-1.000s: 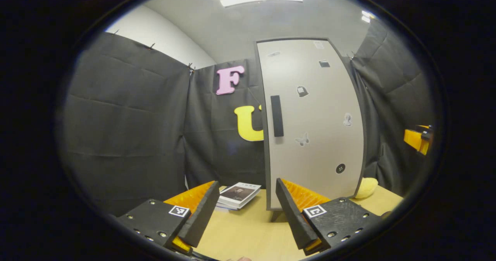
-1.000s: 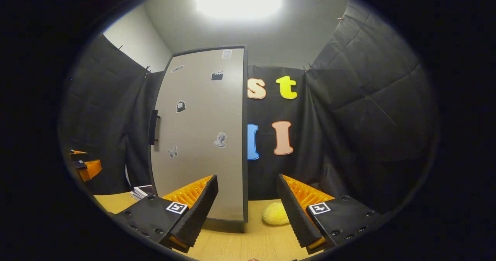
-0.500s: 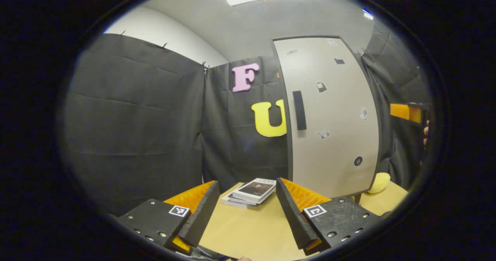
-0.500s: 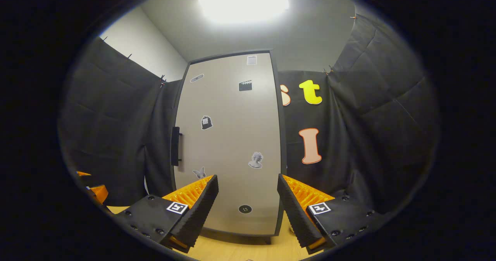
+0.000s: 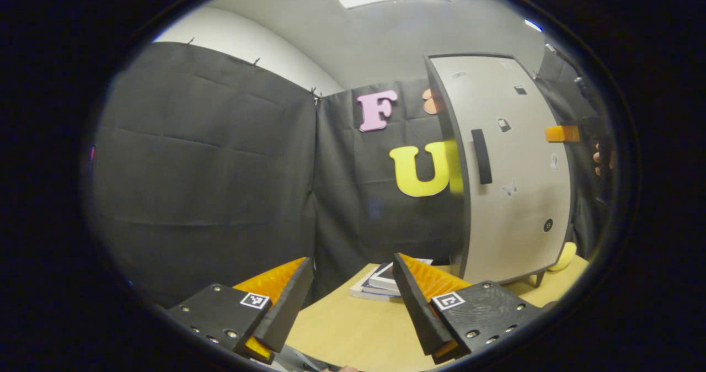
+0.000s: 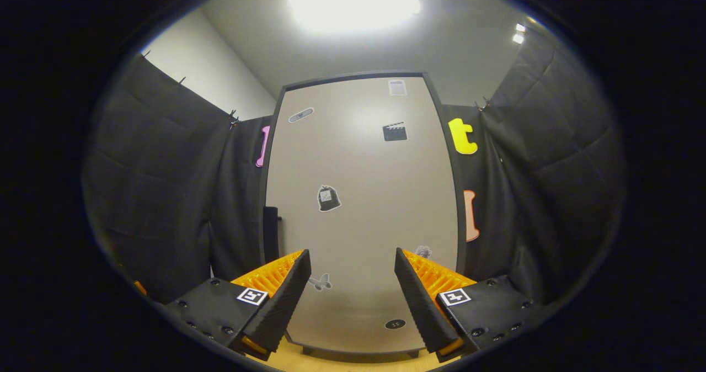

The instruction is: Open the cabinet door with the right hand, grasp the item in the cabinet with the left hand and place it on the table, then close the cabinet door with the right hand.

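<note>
Left gripper view, nearest first: the left gripper has its two fingers spread wide apart, with nothing between them. It hangs over the near part of the light wooden table. Just beyond the right-hand finger, a small stack of books lies flat on the table, partly hidden by that finger. Farther back and to the right stands the cabinet, its feet on the table. The cabinet door is pale grey with a dark frame, carries several small stickers, and sits flush in its frame. A dark vertical handle sits near the door's left edge. A yellow soft object lies on the table at the cabinet's far right corner; its nature cannot be determined. The item inside the cabinet is hidden behind the door. At the right edge of this view, the right gripper and part of a hand are level with the upper half of the door.

Right gripper view: the right gripper is also spread wide, gripping nothing. It faces the door squarely. The handle lies beyond and to the left of the left-hand finger, well apart from both fingers. A strip of table is visible below the cabinet's base.
</note>
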{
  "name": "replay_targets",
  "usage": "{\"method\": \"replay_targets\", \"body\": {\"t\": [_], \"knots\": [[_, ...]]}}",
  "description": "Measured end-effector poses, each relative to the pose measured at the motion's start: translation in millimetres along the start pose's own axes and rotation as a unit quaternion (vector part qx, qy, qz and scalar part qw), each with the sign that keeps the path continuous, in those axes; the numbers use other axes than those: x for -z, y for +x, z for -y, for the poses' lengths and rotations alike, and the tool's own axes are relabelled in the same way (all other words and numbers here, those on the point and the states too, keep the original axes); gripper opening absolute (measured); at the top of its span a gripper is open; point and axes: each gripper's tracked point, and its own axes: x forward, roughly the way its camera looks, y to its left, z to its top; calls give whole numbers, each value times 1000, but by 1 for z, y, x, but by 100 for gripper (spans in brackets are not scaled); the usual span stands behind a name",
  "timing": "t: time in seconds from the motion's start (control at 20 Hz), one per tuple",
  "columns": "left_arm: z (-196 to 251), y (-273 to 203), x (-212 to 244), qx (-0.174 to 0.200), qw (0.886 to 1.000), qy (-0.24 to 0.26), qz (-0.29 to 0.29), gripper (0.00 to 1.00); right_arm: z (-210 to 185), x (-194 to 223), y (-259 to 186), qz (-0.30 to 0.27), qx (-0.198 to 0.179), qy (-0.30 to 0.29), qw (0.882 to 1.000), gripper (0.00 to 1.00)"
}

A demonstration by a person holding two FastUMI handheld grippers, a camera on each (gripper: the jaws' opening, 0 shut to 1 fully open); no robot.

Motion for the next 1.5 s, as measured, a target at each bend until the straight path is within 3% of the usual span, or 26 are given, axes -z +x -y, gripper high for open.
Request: {"method": "replay_targets", "body": {"t": [0.75, 1.1, 1.15, 1.2, 1.25, 1.35, 1.4, 1.45, 1.5], "knots": [[-103, 29, 42, -37, 999, 9, -24, 89, -107, 18, 87, -39, -21, -26, 999, 97], [-141, 34, 56, -64, 997, 4, -32, 89, -136, 36, 122, -73, -11, -50, 996, 97], [-145, 34, 58, -69, 997, 4, -31, 89, -138, 39, 124, -80, -12, -49, 996, 87], [-149, 34, 59, -73, 997, 3, -30, 89, -141, 44, 127, -89, -11, -48, 995, 87], [-152, 35, 59, -76, 997, 1, -31, 89, -141, 49, 130, -101, -7, -50, 994, 79], [-156, 34, 60, -80, 996, -3, -31, 89, -140, 58, 139, -124, -3, -44, 991, 79], [-157, 34, 62, -82, 996, -4, -31, 89, -135, 61, 139, -130, 6, -39, 991, 70], [-157, 34, 63, -82, 996, -4, -30, 89, -133, 66, 142, -140, 7, -33, 990, 49], [-157, 34, 62, -82, 996, -4, -30, 89, -135, 68, 140, -145, 5, -23, 989, 46]]}}
